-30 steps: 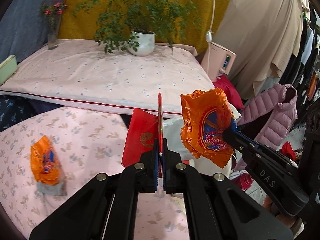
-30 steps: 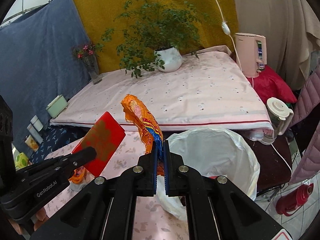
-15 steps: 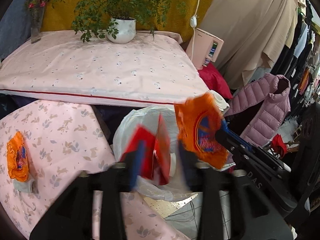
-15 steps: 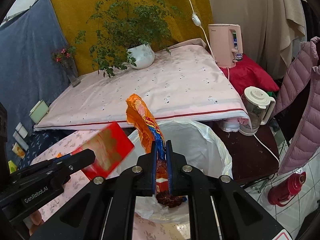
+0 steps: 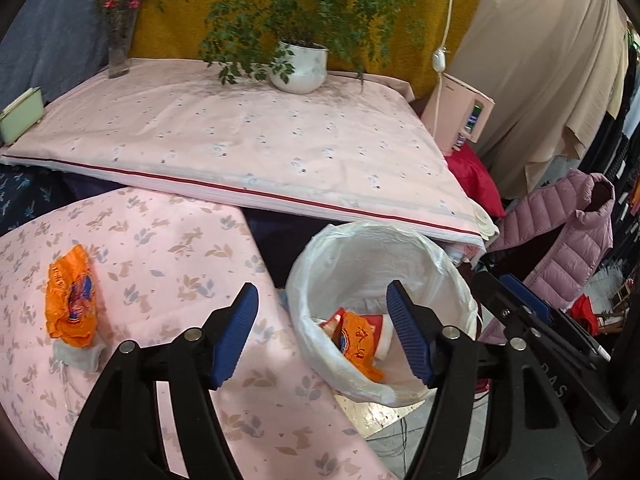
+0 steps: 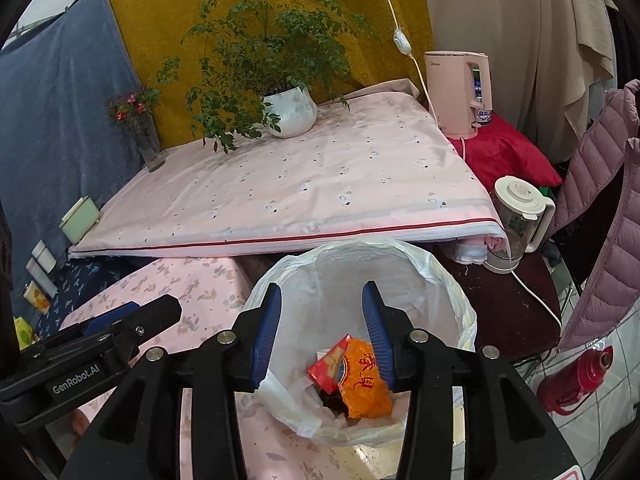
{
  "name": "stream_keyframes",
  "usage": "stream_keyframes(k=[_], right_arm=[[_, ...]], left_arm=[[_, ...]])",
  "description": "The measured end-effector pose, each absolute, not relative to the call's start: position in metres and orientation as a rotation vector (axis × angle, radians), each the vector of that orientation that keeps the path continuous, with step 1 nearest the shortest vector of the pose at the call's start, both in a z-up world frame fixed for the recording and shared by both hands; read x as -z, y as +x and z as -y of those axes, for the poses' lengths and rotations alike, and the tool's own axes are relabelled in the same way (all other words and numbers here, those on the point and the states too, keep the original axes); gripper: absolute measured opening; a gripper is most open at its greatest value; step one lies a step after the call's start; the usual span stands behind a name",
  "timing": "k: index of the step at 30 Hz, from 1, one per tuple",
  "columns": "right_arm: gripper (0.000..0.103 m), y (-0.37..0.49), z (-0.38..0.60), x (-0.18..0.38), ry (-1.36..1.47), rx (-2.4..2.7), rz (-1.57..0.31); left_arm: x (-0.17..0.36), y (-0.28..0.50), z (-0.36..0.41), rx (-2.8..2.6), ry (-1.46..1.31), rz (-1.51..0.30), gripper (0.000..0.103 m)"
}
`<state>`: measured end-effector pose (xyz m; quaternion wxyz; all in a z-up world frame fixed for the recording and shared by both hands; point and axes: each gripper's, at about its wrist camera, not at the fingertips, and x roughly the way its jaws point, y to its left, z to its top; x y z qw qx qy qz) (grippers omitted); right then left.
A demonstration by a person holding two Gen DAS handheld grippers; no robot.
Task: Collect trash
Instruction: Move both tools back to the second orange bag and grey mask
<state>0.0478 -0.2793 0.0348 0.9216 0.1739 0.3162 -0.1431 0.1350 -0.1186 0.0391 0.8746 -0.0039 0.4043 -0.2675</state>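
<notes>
Both wrist views angled down, close over lined bin (image 5: 376, 248) (image 6: 360, 264) — shared, left view from table (image 5: 160, 260) side.

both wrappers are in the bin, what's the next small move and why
Probably swing the left gripper toward the orange wrapper lying on the floral tablecloth. Both grippers have just been opening and hold nothing, and the bin bag already holds the dropped pieces.

1. I see the white-lined bin (image 6: 432, 276) open-mouthed, nothing across it; both claws hover above it with jaws just opened, empty.
2. Left of the bin, the floral surface (image 5: 168, 256) butts against its rim.
3. Behind the bin, the bed (image 6: 320, 184) edge overhangs.
4. Right of the bin, a jug (image 6: 518, 216) and purple jacket (image 6: 604, 216) crowd in.
</notes>
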Motion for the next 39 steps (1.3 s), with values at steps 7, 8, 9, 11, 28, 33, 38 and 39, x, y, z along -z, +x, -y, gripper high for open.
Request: stream_keyframes(k=[7,8,9,11,28,33,38,39], right_arm=[[0.047,0.057,0.252,-0.037,0.327,0.246,-0.658],[0.047,0.059,0.248,-0.038,0.322,0.239,-0.66],[0.047,0.061,0.243,-0.038,0.316,0.232,-0.662],[0.047,0.065,0.235,-0.039,0.309,0.216,-0.666],[0.054,0.103,0.146,-0.031,0.237,0.06,-0.728],[0.055,0.116,0.118,-0.024,0.218,0.012,-0.758],[0.055,0.133,0.089,-0.012,0.205,-0.043,-0.805],[0.055,0.137,0.082,-0.008,0.203,-0.055,-0.815]], left_arm=[[-0.036,0.144,0.085,0.48,-0.049,-0.845,0.072],[-0.036,0.145,0.081,0.472,-0.054,-0.846,0.072],[-0.035,0.146,0.076,0.463,-0.058,-0.846,0.072],[-0.034,0.148,0.066,0.443,-0.068,-0.847,0.074],[-0.018,0.159,-0.036,0.222,-0.13,-0.837,0.087],[-0.009,0.162,-0.072,0.136,-0.131,-0.844,0.087],[-0.001,0.166,-0.105,0.078,-0.133,-0.853,0.087],[0.001,0.167,-0.11,0.068,-0.134,-0.855,0.087]])
